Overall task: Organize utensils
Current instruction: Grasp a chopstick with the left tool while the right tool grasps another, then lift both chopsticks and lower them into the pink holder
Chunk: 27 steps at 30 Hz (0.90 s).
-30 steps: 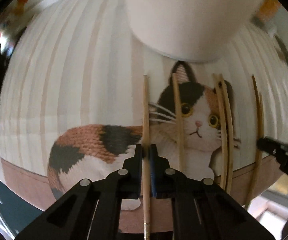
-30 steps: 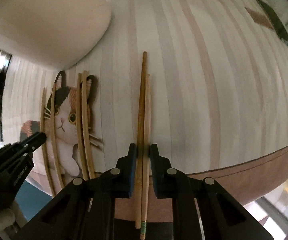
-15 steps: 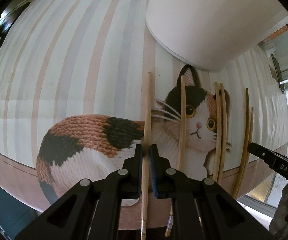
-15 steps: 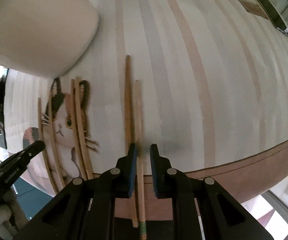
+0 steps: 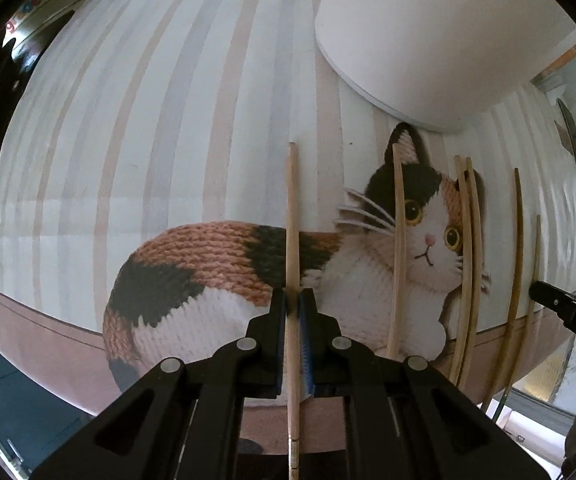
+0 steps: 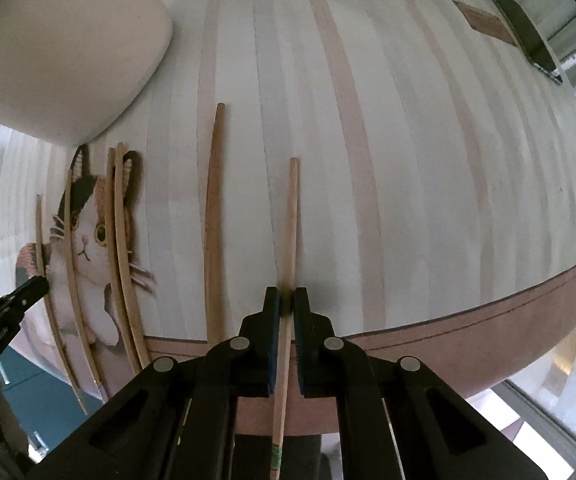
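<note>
Several wooden chopsticks lie side by side on a striped mat with a cat picture (image 5: 428,240). My left gripper (image 5: 292,304) is shut on one chopstick (image 5: 291,216) and holds it over the cat's body. My right gripper (image 6: 286,304) is shut on another chopstick (image 6: 290,224), lifted slightly and apart from its former neighbour (image 6: 212,216), which lies on the mat. The right gripper's tip shows in the left wrist view (image 5: 556,306). The left gripper's tip shows in the right wrist view (image 6: 27,292). A large white holder (image 5: 428,36) stands beyond the chopsticks; it also shows in the right wrist view (image 6: 59,44).
Loose chopsticks (image 5: 466,264) lie over the cat's face and right of it (image 5: 516,272). The mat's brown border (image 6: 488,320) runs along the near table edge. A dark flat object (image 6: 524,32) and a small card (image 6: 484,20) lie far right.
My right gripper has shifted right with one chopstick, separating it from the one that lay beside it. My left gripper has kept its hold on its chopstick and shifted slightly.
</note>
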Motion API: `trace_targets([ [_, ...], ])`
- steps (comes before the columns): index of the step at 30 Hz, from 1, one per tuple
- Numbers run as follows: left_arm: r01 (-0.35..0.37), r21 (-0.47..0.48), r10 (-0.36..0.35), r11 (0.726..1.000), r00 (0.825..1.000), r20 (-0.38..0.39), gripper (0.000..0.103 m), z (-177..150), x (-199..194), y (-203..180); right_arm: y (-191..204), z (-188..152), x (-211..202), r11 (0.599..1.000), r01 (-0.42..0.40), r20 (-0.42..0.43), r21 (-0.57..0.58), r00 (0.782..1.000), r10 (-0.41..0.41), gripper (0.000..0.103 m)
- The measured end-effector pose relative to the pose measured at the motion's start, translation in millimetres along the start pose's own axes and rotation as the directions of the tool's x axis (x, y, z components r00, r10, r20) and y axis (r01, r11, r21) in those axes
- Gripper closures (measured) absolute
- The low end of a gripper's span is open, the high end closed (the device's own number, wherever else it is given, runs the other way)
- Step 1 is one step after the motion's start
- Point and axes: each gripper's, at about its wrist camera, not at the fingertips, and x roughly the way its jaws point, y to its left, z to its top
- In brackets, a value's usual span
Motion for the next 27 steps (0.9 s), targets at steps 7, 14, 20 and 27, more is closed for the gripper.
trace_targets([
  [7,-0.014,0.01,0.014,1.0,1.0,-0.006,0.096,1.1,5.6,2.0,3.5,16.6,2.1,0.998,0.057,0.001,0.006,0.998,-0.057,0.095],
  [14,-0.027,0.012,0.027,1.0,1.0,0.004,0.096,5.9,8.3,-3.7,51.1,19.5,4.9,0.991,0.129,0.024,-0.015,0.991,-0.129,0.095],
  [20,-0.064,0.023,0.063,0.998,0.998,0.028,0.099,-2.6,6.2,-16.4,53.1,11.2,-0.8,0.992,0.124,0.041,0.02,0.991,-0.124,0.096],
  [27,-0.117,0.034,0.108,0.993,0.973,0.202,0.099,-2.2,-51.4,-32.6,55.6,-0.7,-45.8,0.996,0.087,0.201,0.026,0.976,-0.09,0.096],
])
